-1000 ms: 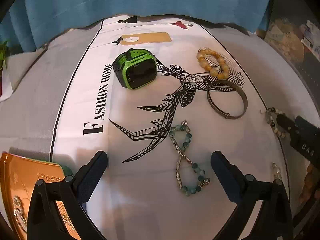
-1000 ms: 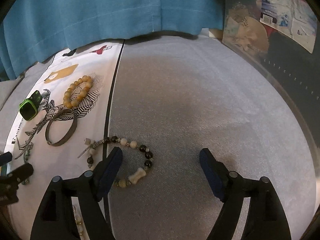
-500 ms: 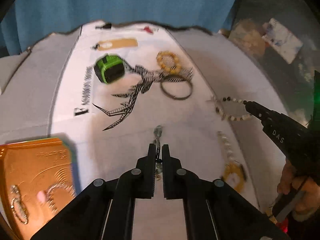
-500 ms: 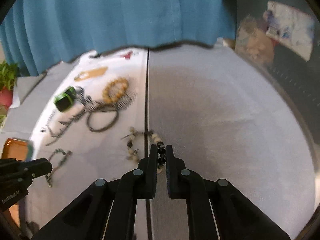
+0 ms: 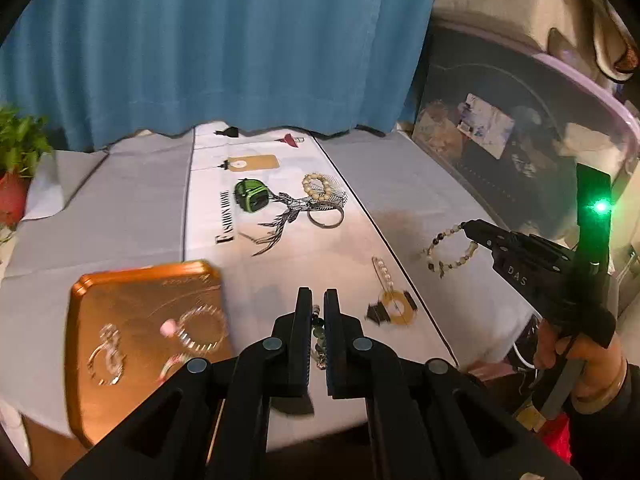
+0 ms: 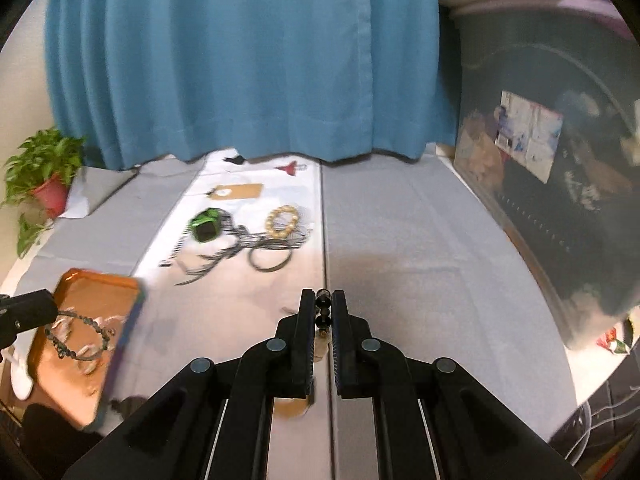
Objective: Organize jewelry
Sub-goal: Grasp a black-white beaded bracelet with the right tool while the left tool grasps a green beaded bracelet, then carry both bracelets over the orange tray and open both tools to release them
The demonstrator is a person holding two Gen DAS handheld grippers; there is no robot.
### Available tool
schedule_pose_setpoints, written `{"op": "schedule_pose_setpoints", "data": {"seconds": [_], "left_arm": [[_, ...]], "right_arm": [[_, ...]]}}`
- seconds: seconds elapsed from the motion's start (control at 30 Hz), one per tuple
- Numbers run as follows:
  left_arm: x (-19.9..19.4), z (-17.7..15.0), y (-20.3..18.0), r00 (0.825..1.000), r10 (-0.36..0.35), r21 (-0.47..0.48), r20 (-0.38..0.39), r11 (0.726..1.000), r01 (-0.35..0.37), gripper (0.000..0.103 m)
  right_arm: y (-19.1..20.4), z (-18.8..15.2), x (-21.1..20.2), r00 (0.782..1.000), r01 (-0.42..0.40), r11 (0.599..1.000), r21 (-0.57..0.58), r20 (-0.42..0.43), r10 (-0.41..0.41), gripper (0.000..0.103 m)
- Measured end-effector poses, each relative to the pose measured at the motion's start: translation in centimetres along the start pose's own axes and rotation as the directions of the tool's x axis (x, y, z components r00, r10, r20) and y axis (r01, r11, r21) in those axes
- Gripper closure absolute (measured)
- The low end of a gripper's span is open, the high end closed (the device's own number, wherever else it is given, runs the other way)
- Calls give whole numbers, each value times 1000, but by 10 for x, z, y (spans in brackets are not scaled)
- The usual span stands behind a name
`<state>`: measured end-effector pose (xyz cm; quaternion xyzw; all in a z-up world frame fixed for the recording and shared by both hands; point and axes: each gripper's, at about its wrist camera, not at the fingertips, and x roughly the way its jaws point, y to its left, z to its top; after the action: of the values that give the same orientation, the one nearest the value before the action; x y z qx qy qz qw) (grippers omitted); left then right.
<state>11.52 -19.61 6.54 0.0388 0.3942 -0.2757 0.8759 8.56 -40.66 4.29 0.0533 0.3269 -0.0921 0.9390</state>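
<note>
My left gripper (image 5: 317,300) is shut on the green bead bracelet (image 5: 317,330) and holds it above the table, right of the orange tray (image 5: 132,292). In the right wrist view that bracelet (image 6: 76,334) hangs over the tray (image 6: 100,292). My right gripper (image 6: 323,300) is shut on the black and white bead bracelet (image 6: 323,312), lifted off the table; it dangles from the gripper tip in the left wrist view (image 5: 448,252). A green watch (image 5: 251,196), a yellow bead bracelet (image 5: 318,186) and a metal bangle (image 5: 326,216) lie on the white cloth.
The tray holds several pieces of jewelry. A pearl strand with a yellow ring (image 5: 394,304) lies near the table's front right. A blue curtain (image 5: 224,52) hangs behind the table, a potted plant (image 6: 40,176) stands at far left and a dark bin (image 6: 560,200) at right.
Both grippers closed on their bracelets and lifted them well above the table. The left one has moved toward the orange tray.
</note>
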Motion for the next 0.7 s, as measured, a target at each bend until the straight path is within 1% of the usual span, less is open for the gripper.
{"op": "schedule_pose_setpoints", "data": {"seconds": [0.13, 0.3, 0.47, 0.7], "left_arm": [[-40, -26, 3, 1000, 7, -1, 26, 1000, -7, 100], [-79, -66, 12, 999, 10, -27, 38, 1000, -9, 100], [-107, -107, 23, 999, 28, -51, 42, 998, -26, 100], [-134, -159, 40, 999, 42, -104, 30, 994, -38, 100]], "right_arm": [[21, -16, -41, 999, -40, 999, -26, 21, 40, 95], [51, -49, -86, 994, -105, 992, -77, 20, 107, 95], [84, -87, -121, 985, -172, 977, -127, -13, 172, 95], [124, -134, -154, 972, -235, 953, -190, -67, 226, 95]]}}
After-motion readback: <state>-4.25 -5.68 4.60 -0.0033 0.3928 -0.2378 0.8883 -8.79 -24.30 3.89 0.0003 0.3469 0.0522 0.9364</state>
